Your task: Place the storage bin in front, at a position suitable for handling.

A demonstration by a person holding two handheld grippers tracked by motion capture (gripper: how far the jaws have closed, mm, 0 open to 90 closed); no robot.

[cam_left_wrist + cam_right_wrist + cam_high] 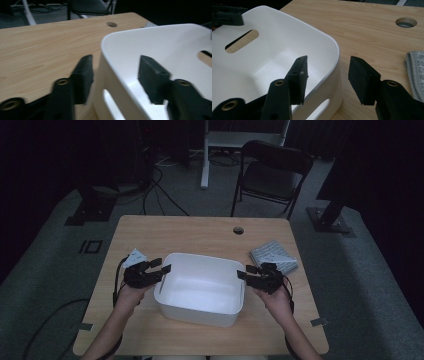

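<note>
Two grippers straddle opposite ends of a white tub [200, 290] that sits at the middle of a wooden table [200, 230], nearer its near edge. The left gripper [161, 266] is at the tub's left wall; in the left gripper view one pad [83, 77] is outside the wall and the other inside, both clear of the plastic, so its jaws are open. The right gripper [246, 272] is at the tub's right wall; in the right gripper view one pad [298, 75] hangs inside the rim and the other outside over the table, with gaps either side, so it is open too. A folded grey cloth [273, 256] lies to the right of the tub, a white packet [134, 257] to its left.
</note>
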